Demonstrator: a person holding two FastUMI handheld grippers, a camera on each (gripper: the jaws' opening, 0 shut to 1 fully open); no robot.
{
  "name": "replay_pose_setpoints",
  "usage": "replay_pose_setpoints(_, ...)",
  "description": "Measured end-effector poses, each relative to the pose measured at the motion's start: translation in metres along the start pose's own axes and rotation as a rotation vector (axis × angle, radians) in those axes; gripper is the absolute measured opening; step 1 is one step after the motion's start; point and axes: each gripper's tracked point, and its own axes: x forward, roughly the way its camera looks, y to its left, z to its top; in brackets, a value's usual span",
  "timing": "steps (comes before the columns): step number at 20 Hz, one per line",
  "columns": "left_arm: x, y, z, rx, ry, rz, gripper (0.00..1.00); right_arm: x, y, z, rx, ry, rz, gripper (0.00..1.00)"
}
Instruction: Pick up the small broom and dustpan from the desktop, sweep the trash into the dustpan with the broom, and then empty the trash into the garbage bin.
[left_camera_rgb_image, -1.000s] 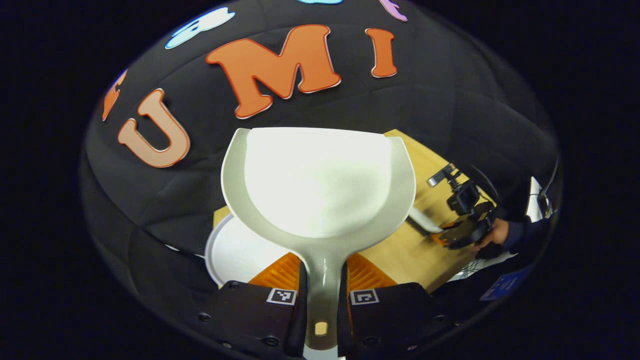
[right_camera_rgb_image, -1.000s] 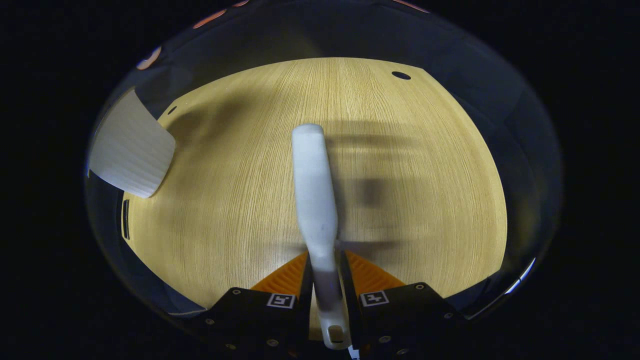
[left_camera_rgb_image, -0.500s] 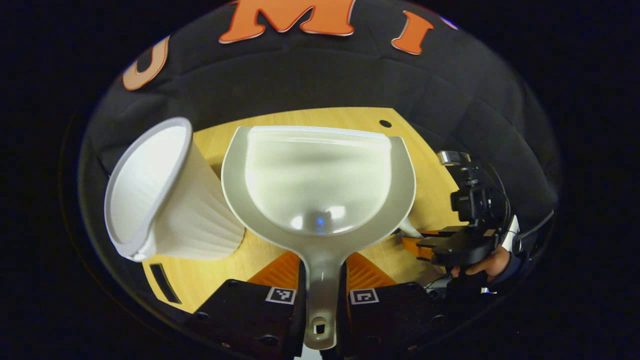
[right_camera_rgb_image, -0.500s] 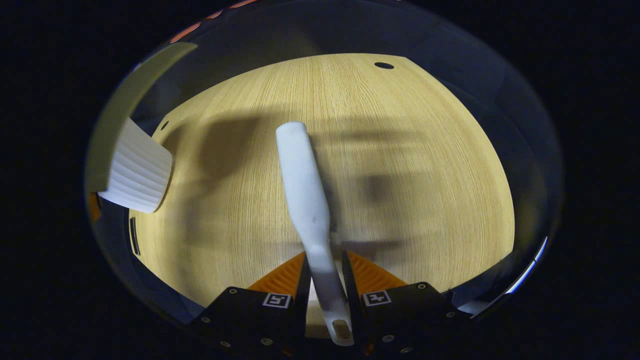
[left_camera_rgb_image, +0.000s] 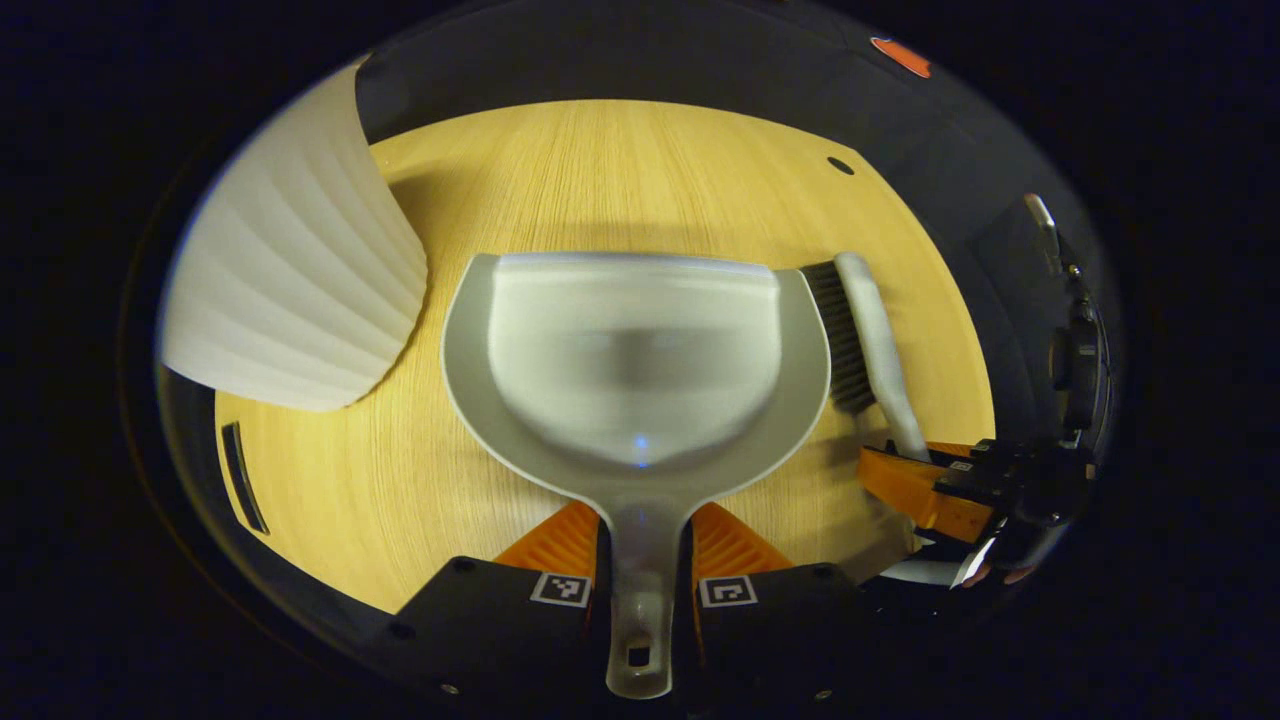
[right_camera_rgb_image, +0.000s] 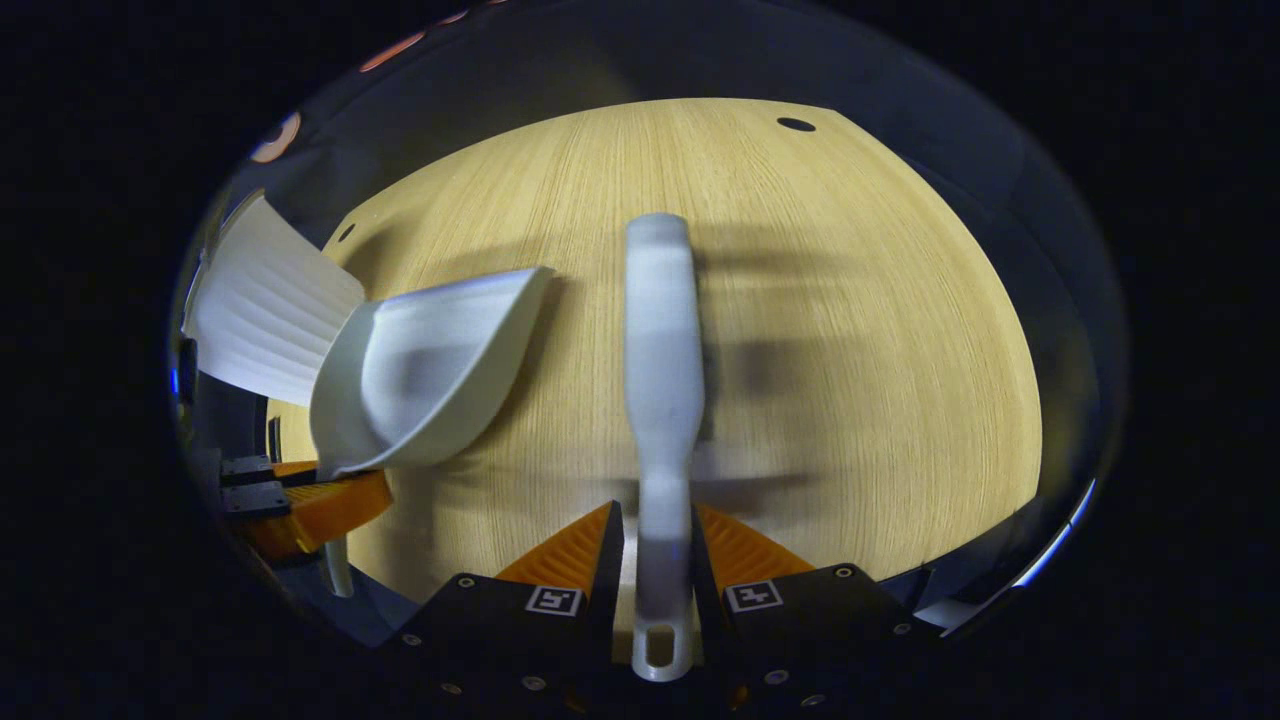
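Dustpan emptied, both tools over the desk

Left hand-held gripper (left_camera_rgb_image: 640, 560) clamps the dustpan (left_camera_rgb_image: 635, 360) handle; right hand-held gripper (right_camera_rgb_image: 655, 560) clamps the small broom (right_camera_rgb_image: 662, 360). Garbage bin (left_camera_rgb_image: 290, 290) beside. Next, I'd guess: set both down.

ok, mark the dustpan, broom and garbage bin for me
dustpan (left_camera_rgb_image: 633, 350), left gripper view, middle of its scoop.
broom (right_camera_rgb_image: 661, 340), right gripper view, back of its head.
garbage bin (left_camera_rgb_image: 290, 290), left gripper view, its ribbed outer wall.

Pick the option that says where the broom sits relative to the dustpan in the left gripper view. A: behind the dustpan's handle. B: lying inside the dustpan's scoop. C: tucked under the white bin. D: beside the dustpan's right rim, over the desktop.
D: the broom runs alongside the right rim of the dustpan, bristles facing it, above the wooden desktop.
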Motion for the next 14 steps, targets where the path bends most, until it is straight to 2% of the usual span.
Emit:
replay_pose_setpoints(4, 0.015, -0.003, 0.007, -0.020, 0.009, 0.040, 0.25, -0.002, -0.002, 0.000, -0.011, -0.002, -0.015, 0.38)
replay_pose_setpoints(7, 0.025, -0.010, 0.021, -0.022, 0.003, 0.042, 0.26, -0.002, -0.001, 0.000, -0.013, -0.003, -0.019, 0.38)
replay_pose_setpoints(12, 0.035, -0.018, 0.051, -0.026, -0.006, 0.041, 0.35, -0.007, 0.000, 0.005, -0.019, -0.034, -0.008, 0.39)
replay_pose_setpoints(14, 0.036, -0.024, 0.068, -0.001, -0.025, 0.028, 0.45, -0.011, 0.000, 0.006, -0.025, -0.058, -0.008, 0.44)
